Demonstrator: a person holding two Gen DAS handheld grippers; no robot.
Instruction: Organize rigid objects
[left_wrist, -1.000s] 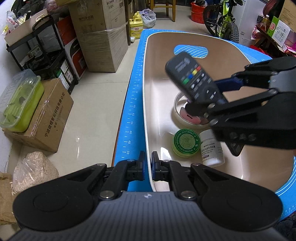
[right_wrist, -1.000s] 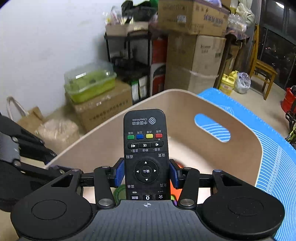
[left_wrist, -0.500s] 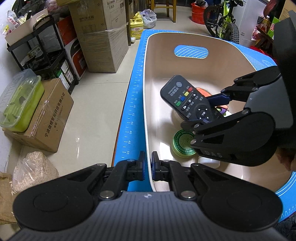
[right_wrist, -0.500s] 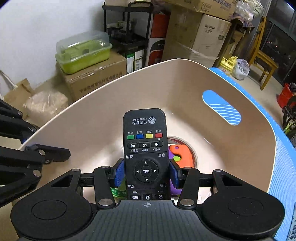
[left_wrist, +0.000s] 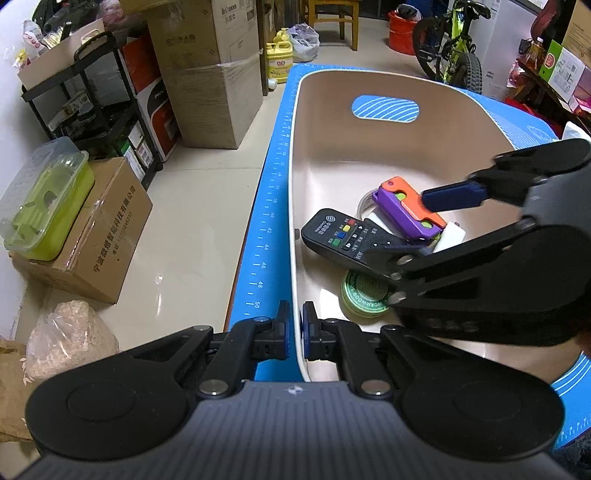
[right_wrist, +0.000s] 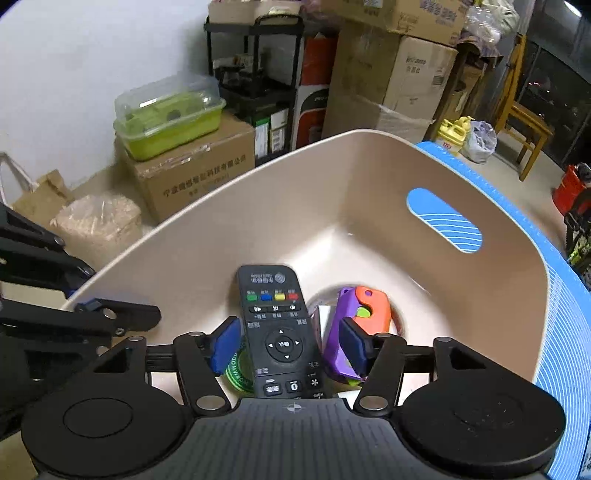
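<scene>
Right wrist view | right gripper (right_wrist: 288, 341) jaws spread, remote (right_wrist: 280, 328) loose in bin (right_wrist: 498, 295) | left gripper (left_wrist: 294, 328) pinching bin rim

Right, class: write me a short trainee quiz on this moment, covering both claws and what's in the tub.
1. True or false: the right claw is gripping the remote.
2. What is the left claw clamped on? A) the tub wall B) the remote C) a chair
3. Fill in: the remote lies partly on top of a round ___ tin.

Key: 1. False: its jaws stand open on either side of the remote, which lies in the tub. 2. A. 3. Green.
</scene>
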